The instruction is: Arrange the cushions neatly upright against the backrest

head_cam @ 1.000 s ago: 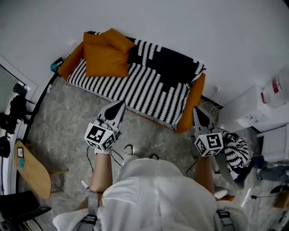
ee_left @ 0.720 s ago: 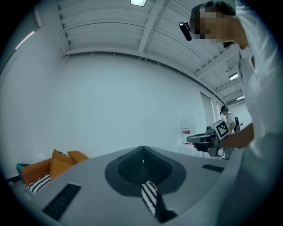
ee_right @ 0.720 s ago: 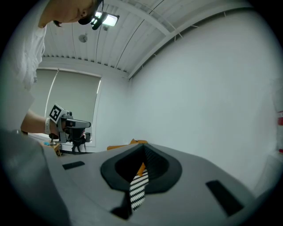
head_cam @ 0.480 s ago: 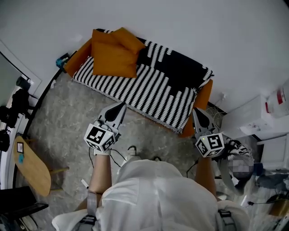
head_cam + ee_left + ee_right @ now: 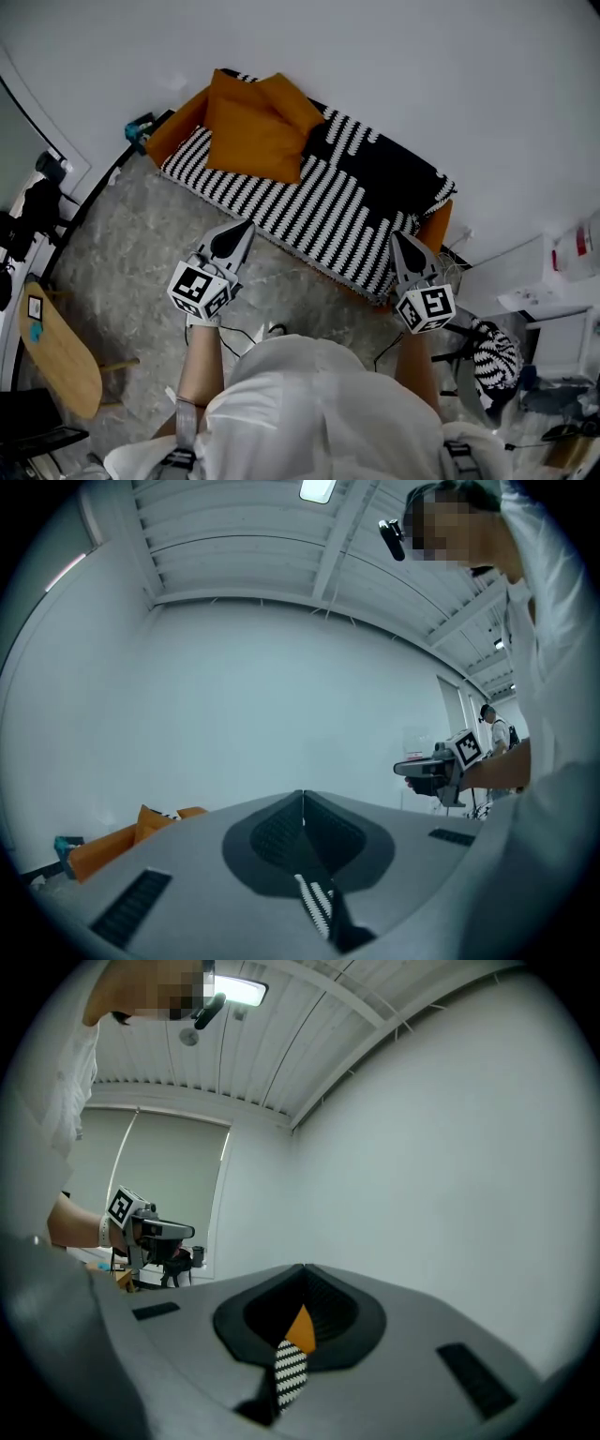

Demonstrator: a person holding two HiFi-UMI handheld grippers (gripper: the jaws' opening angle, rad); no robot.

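Note:
Two orange cushions (image 5: 253,141) lean together at the left end of the orange sofa (image 5: 186,120), one (image 5: 291,101) behind the other. A black-and-white striped throw (image 5: 319,202) covers the seat and backrest. My left gripper (image 5: 246,225) hovers over the floor in front of the sofa's middle, shut and empty. My right gripper (image 5: 397,236) hangs by the sofa's right end, also shut with nothing in it. The left gripper view has the jaws (image 5: 303,794) closed tip to tip, the cushions (image 5: 155,815) low at left. In the right gripper view the gripper (image 5: 305,1267) is closed too.
A wooden board (image 5: 56,352) stands at the left, with camera gear (image 5: 37,197) near the wall. A white cabinet (image 5: 544,281) is at the right, and a striped black-and-white bundle (image 5: 494,361) on a stand beside it. Cables (image 5: 248,333) trail over the grey floor.
Both grippers have travelled along the sofa front with the person; the sofa and cushions now sit further right and lower in the head view. Both grippers stay shut and empty.

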